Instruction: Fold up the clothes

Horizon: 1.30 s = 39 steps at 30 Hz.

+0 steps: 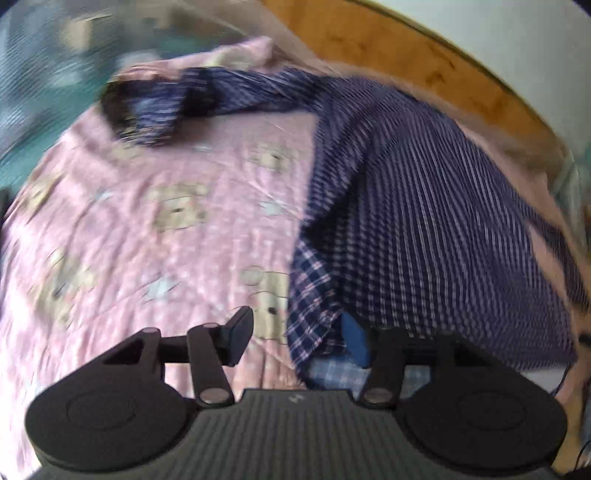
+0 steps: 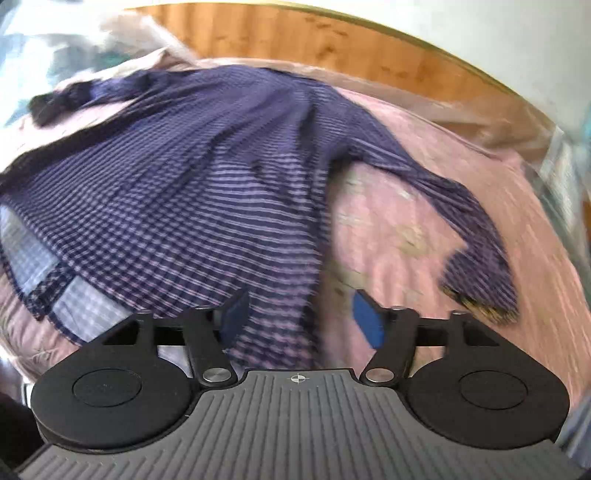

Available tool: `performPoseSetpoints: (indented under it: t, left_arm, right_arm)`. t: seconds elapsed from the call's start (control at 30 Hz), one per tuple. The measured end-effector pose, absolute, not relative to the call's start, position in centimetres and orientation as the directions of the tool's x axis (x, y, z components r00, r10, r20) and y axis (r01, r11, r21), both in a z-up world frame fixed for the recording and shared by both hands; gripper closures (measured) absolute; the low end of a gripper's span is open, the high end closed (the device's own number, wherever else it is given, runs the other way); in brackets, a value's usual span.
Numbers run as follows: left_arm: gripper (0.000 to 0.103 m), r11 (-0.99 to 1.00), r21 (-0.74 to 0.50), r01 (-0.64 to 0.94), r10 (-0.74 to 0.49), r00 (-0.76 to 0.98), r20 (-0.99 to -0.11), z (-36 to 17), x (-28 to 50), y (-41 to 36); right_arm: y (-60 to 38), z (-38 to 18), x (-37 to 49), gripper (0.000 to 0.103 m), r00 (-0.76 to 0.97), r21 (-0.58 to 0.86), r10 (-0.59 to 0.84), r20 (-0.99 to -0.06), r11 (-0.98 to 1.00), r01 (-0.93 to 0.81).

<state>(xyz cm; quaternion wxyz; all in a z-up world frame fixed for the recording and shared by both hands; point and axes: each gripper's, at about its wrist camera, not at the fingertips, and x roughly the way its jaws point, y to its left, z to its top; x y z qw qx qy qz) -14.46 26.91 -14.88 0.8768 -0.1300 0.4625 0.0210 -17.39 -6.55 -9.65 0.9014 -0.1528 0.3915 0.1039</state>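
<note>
1. Left gripper (image 1: 297,338) sat at 6 o'clock, jaws apart, shirt hem hanging between them, pads not pressing.
2. Right gripper (image 2: 301,317) stood wider, holding nothing; its hem edge lay loose between the jaws.
3. Checked shirt (image 2: 207,177) lay spread on pink bedsheet (image 1: 166,221), sleeves toward 10 and 3 o'clock.
4. Wooden headboard (image 2: 295,33) ran along 12 o'clock.

Shirt (image 1: 424,192): dark navy with thin pink-white checks; the inside showing at its hem is pale blue-white check. Bedsheet (image 1: 147,229): pink with small white dots, printed with beige bear figures and pale blue shapes. Headboard (image 2: 295,33): orange-brown wood with darker knots. Wall (image 2: 517,33): white. Left gripper (image 1: 297,341): black arms, blue pads. Right gripper (image 2: 301,315): black arms, blue pads, ribbed grey body.
</note>
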Motion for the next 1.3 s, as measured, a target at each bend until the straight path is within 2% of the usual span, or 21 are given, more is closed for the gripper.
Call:
performPoseSetpoints:
  t: [0.03, 0.07, 0.13, 0.27, 0.37, 0.4, 0.47, 0.5, 0.53, 0.6, 0.73, 0.87, 0.9, 0.93, 0.97, 1.0, 1.03, 1.1, 1.2, 1.27, 1.3]
  left_arm:
    - [0.097, 0.972, -0.182, -0.148, -0.073, 0.547, -0.834, -15.5, -14.1, 26.8]
    - [0.102, 0.975, -0.163, -0.153, -0.059, 0.527, -0.848, -16.0, -13.9, 26.8]
    - [0.102, 0.952, -0.212, -0.221, -0.071, 0.517, -0.853, -16.4, -14.8, 28.5]
    - [0.102, 0.883, -0.317, -0.347, -0.127, 0.473, -0.872, -17.4, -17.5, 32.5]
    - [0.102, 0.871, -0.355, -0.338, -0.16, 0.488, -0.858, -16.1, -18.3, 34.4]
    - [0.1, 0.878, -0.356, -0.319, -0.154, 0.517, -0.842, -14.9, -18.2, 34.9]
    - [0.088, 0.899, -0.347, -0.267, -0.145, 0.564, -0.813, -12.7, -17.2, 35.1]
    - [0.077, 0.912, -0.338, -0.235, -0.147, 0.581, -0.801, -11.9, -16.0, 34.9]
    - [0.069, 0.923, -0.328, -0.202, -0.151, 0.594, -0.79, -11.3, -14.5, 34.5]
    - [0.067, 0.941, -0.302, -0.152, -0.153, 0.603, -0.783, -10.7, -10.5, 33.0]
    - [0.066, 0.969, -0.224, -0.103, -0.122, 0.589, -0.799, -12.2, -0.7, 29.1]
    - [0.071, 0.986, -0.127, -0.104, -0.053, 0.532, -0.845, -15.8, 7.3, 25.9]
    - [0.075, 0.986, -0.123, -0.11, -0.05, 0.51, -0.859, -16.8, 8.3, 25.7]
    - [0.09, 0.986, -0.113, -0.119, -0.042, 0.484, -0.874, -17.8, 9.3, 25.5]
    - [0.096, 0.986, -0.101, -0.134, -0.028, 0.464, -0.885, -18.6, 9.6, 25.5]
    - [0.098, 0.983, -0.106, -0.151, -0.022, 0.472, -0.881, -18.7, 9.6, 26.0]
    - [0.101, 0.977, -0.101, -0.188, -0.001, 0.471, -0.882, -18.7, 9.3, 26.7]
    - [0.103, 0.941, -0.095, -0.324, 0.063, 0.445, -0.893, -18.6, 8.7, 29.0]
    - [0.102, 0.886, -0.172, -0.432, 0.037, 0.434, -0.9, -18.3, 8.1, 32.2]
    - [0.098, 0.892, -0.195, -0.408, 0.022, 0.47, -0.882, -17.0, 8.9, 32.5]
    - [0.088, 0.896, -0.201, -0.396, 0.019, 0.487, -0.873, -16.4, 9.8, 32.3]
  right_arm:
    - [-6.0, -10.3, -16.9, 0.036, 0.658, -0.184, 0.088, -0.748, 0.925, -0.333]
    - [-5.9, -11.1, -16.4, 0.047, 0.631, -0.151, 0.116, -0.767, 0.923, -0.354]
    - [-6.4, -13.3, -15.5, 0.101, 0.52, -0.074, 0.133, -0.844, 0.931, -0.359]
    - [-8.2, -14.4, -17.6, 0.099, 0.435, -0.008, 0.122, -0.892, 0.958, -0.286]
    - [-8.4, -14.1, -18.9, 0.098, 0.367, -0.007, 0.111, -0.924, 0.952, -0.306]
    - [-8.4, -13.7, -18.9, 0.098, 0.336, -0.001, 0.109, -0.936, 0.95, -0.311]
    - [-8.9, -11.6, -18.7, 0.094, 0.36, 0.009, 0.116, -0.926, 0.958, -0.285]
    - [-9.3, -10.3, -18.4, 0.089, 0.399, 0.011, 0.119, -0.909, 0.965, -0.263]
    - [-9.7, -9.1, -17.5, 0.076, 0.437, 0.024, 0.125, -0.891, 0.973, -0.229]
    - [-10.3, -7.7, -14.7, 0.055, 0.498, 0.055, 0.134, -0.857, 0.984, -0.171]
    - [-10.5, -8.8, -6.8, 0.055, 0.55, 0.106, 0.145, -0.823, 0.989, -0.102]
    - [-9.4, -12.0, 0.1, 0.055, 0.571, 0.113, 0.132, -0.81, 0.991, -0.068]
    - [-8.9, -12.6, 1.2, 0.056, 0.571, 0.112, 0.134, -0.81, 0.991, -0.073]
    - [-8.4, -13.2, 2.0, 0.058, 0.562, 0.106, 0.14, -0.815, 0.99, -0.093]
    - [-8.0, -13.9, 2.6, 0.066, 0.543, 0.101, 0.15, -0.826, 0.988, -0.118]
    - [-7.9, -14.6, 3.2, 0.093, 0.511, 0.094, 0.152, -0.846, 0.986, -0.138]
    - [-8.1, -15.2, 3.5, 0.098, 0.487, 0.06, 0.129, -0.864, 0.986, -0.153]
    - [-9.4, -15.3, 3.1, 0.098, 0.491, 0.027, 0.106, -0.865, 0.986, -0.164]
    - [-12.8, -15.1, 2.9, 0.099, 0.459, 0.054, 0.095, -0.883, 0.993, -0.102]
    - [-15.3, -14.4, 3.4, 0.093, 0.47, 0.13, 0.132, -0.873, 0.991, -0.037]
    - [-16.6, -13.7, 3.8, 0.077, 0.493, 0.188, 0.162, -0.855, 0.982, 0.003]
